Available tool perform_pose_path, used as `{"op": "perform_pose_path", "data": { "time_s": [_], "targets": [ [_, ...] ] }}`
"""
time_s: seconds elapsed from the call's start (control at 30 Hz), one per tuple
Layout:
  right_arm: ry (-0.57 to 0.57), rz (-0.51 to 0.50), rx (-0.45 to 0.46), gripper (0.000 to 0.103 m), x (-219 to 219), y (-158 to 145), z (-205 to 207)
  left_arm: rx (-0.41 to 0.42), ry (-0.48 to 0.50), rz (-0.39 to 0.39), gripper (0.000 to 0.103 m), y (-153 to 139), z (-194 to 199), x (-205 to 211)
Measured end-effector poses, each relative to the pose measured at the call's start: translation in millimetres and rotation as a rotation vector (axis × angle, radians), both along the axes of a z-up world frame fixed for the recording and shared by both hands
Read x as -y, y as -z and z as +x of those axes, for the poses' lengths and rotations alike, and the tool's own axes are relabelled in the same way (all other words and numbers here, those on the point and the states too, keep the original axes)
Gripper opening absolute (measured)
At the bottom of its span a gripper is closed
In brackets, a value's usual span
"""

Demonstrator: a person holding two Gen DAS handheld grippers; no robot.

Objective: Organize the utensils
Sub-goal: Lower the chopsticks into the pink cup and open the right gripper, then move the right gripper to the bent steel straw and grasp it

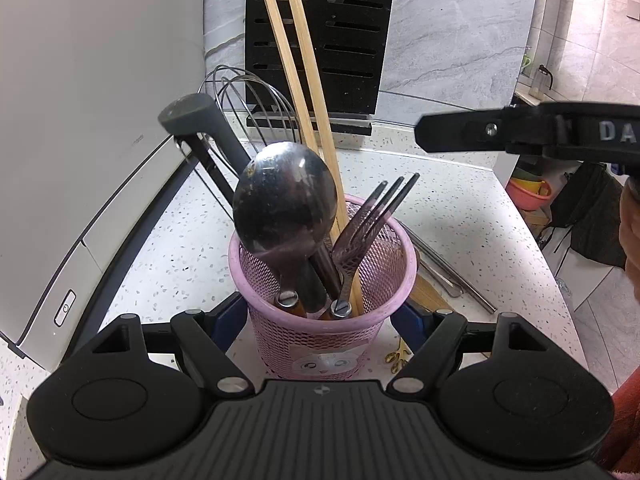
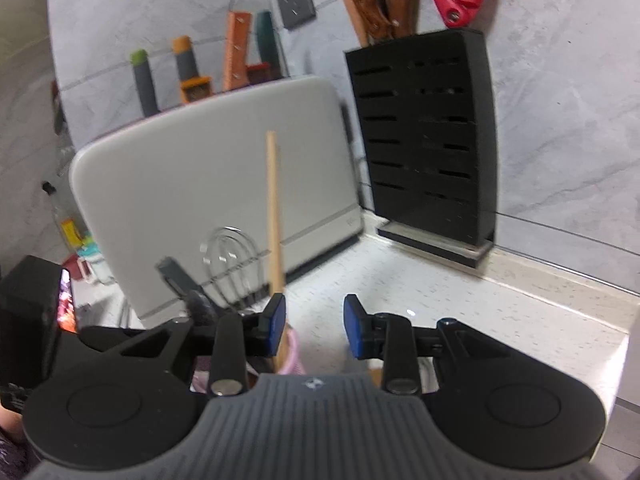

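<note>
A pink mesh cup (image 1: 320, 336) stands on the speckled counter, and my left gripper (image 1: 318, 320) is shut on it, one blue pad against each side. In it stand a large spoon (image 1: 284, 196), a fork (image 1: 372, 216), two long wooden chopsticks (image 1: 304, 92) and a grey-handled tool (image 1: 200, 120). My right gripper (image 2: 315, 322) hovers over the cup's rim (image 2: 294, 354), open with nothing between its pads. One chopstick (image 2: 274, 216) rises just beside its left pad. From the left wrist view, a black finger (image 1: 460, 132) of the right gripper shows at upper right.
A wire whisk (image 1: 248, 92) leans behind the cup. Metal and wooden sticks (image 1: 452, 276) lie on the counter right of it. A black slotted knife block (image 2: 424, 140) and a grey board-like slab (image 2: 216, 184) stand against the wall. The counter (image 1: 532, 248) ends at the right.
</note>
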State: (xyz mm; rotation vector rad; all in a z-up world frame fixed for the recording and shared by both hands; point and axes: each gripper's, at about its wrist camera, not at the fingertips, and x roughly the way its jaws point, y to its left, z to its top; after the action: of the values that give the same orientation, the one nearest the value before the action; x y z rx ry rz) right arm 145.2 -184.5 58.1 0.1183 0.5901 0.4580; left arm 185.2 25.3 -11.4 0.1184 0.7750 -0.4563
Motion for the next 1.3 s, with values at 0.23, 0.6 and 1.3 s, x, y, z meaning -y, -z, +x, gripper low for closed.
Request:
{"op": "perform_pose_path", "data": {
  "time_s": [0.23, 0.6, 1.3],
  "targets": [
    [0.025, -0.133, -0.193, 0.030, 3, 21, 28, 0.007, 0.005, -0.002, 0.090, 1, -2, -3],
    [0.099, -0.151, -0.364, 0.016, 17, 65, 69, 0.012, 0.015, -0.004, 0.090, 1, -1, -6],
    [0.140, -0.386, -0.414, 0.011, -7, 91, 107, 0.009, 0.012, -0.002, 0.090, 0, -1, -4]
  ]
}}
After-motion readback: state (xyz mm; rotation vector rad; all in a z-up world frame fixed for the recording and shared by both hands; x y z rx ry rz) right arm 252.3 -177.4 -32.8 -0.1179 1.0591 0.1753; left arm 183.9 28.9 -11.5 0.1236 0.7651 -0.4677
